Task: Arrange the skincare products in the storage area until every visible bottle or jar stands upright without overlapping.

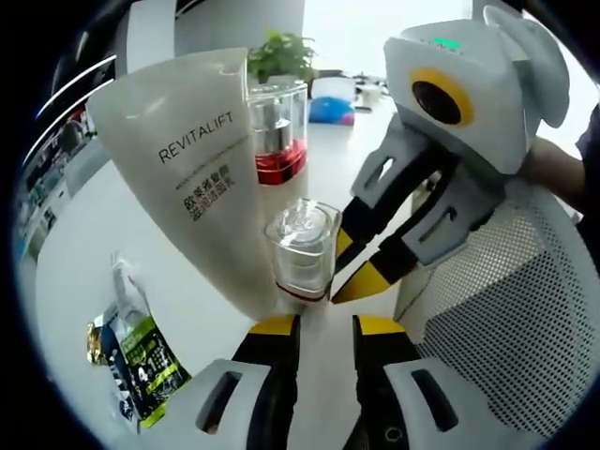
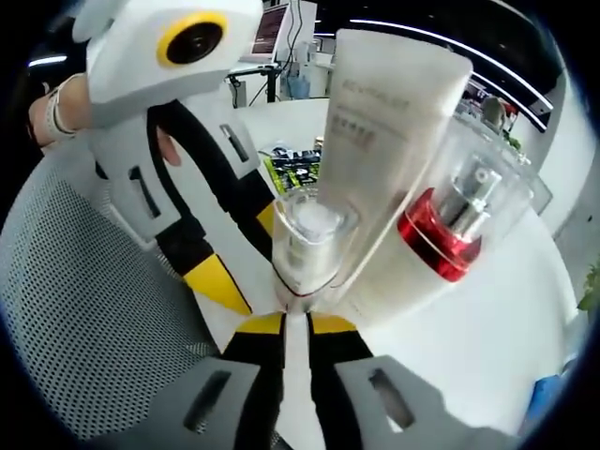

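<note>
The small clear bottle (image 1: 302,248) stands upright on the white table (image 1: 84,234), and everything else gathers round it. The white tube (image 1: 192,169) stands cap-down, touching or nearly touching the bottle. Beyond the tube is the red-based pump bottle (image 1: 277,136), also upright. That tight cluster looks like a deliberate grouping, though the tube and small bottle sit close enough to count as crowding.

The left gripper (image 1: 325,327) points at the small bottle with its jaws narrow and nothing between them. The right gripper (image 2: 296,324) does the same from the opposite side, jaws almost together and empty. Both seem poised to nudge or steady the bottle rather than carry it.

The left gripper view adds a green packet (image 1: 141,361) lying flat on the table, well away from the bottle, plus a potted plant (image 1: 281,52) far behind. The right gripper view shows the pump bottle's silver neck and red base more clearly, and a mesh chair back (image 2: 84,309) beside the table.
</note>
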A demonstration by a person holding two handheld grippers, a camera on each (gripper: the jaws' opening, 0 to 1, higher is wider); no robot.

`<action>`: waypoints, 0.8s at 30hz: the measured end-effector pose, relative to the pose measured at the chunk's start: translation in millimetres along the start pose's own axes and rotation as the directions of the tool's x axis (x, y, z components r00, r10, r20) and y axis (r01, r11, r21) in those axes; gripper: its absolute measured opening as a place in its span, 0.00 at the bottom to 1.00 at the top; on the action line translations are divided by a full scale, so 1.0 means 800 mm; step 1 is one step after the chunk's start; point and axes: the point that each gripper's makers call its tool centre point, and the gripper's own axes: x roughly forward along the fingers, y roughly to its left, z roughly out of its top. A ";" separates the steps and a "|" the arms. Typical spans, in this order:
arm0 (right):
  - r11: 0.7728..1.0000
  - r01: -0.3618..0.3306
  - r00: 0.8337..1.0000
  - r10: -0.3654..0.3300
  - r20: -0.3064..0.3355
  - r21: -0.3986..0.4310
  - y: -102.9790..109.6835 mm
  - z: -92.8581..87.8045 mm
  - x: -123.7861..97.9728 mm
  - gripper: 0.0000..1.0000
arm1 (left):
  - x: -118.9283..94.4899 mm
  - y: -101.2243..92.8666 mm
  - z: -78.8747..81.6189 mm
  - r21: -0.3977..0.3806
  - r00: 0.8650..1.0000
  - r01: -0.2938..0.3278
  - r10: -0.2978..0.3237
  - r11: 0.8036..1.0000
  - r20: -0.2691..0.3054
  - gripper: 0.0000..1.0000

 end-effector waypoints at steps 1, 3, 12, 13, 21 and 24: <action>1.000 0.000 1.000 0.000 0.000 0.001 0.000 0.000 0.000 0.09 | 0.000 0.000 0.000 -0.001 1.000 0.000 0.000 1.000 0.000 0.19; 1.000 0.000 1.000 0.000 0.000 0.001 -0.001 0.000 0.001 0.08 | 0.000 0.001 0.000 -0.001 1.000 -0.002 0.002 1.000 0.001 0.19; 1.000 0.008 1.000 -0.008 0.001 0.005 -0.003 0.002 0.002 0.08 | 0.000 0.001 0.000 -0.004 1.000 -0.001 0.001 1.000 0.004 0.19; 1.000 0.008 1.000 -0.008 0.001 0.005 -0.003 0.002 0.002 0.08 | 0.001 0.002 0.000 -0.004 1.000 -0.002 0.002 1.000 0.005 0.20; 1.000 0.017 1.000 -0.017 0.000 -0.001 -0.005 0.002 0.002 0.07 | 0.002 0.005 0.003 -0.001 1.000 -0.006 0.006 1.000 0.006 0.20; 1.000 0.021 1.000 -0.021 -0.003 -0.008 -0.005 0.002 0.003 0.08 | 0.003 0.004 0.003 0.003 1.000 -0.003 0.002 1.000 0.004 0.21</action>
